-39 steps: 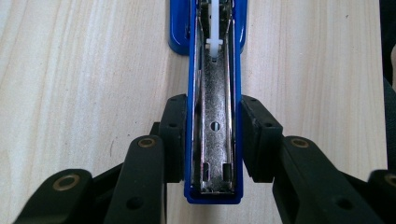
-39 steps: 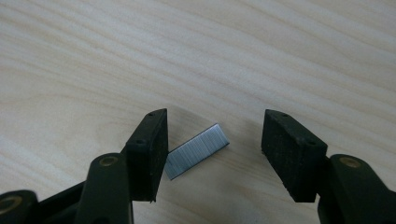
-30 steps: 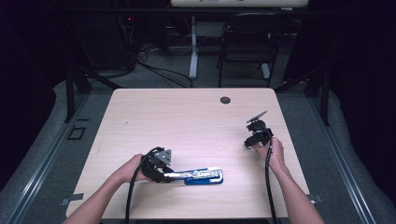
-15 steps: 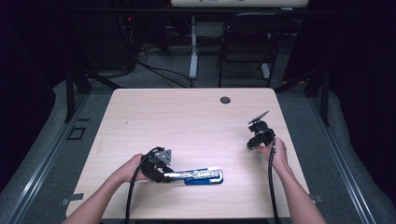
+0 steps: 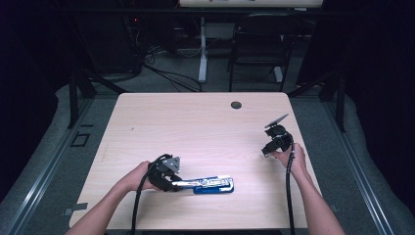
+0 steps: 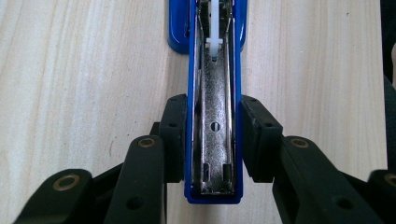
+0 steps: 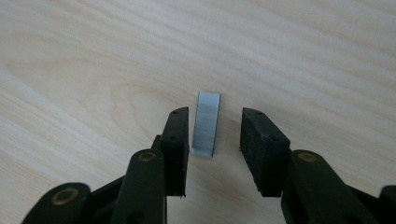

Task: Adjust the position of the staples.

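Right gripper view: the jaws of the right gripper (image 7: 212,135) have been closing around a strip of staples (image 7: 207,124) on the table (image 7: 93,56), not pinching yet. The left gripper (image 6: 212,140) clamps the open blue stapler (image 6: 213,93) near the left. Next: squeeze, lift, carry it over.

The high view is dim around its edges, with only the tabletop (image 5: 205,127) evenly lit from above; shadows there are soft and short. Both gripper views are bright and diffuse, slightly soft near the bottom, and the wood grain blurs toward the top.
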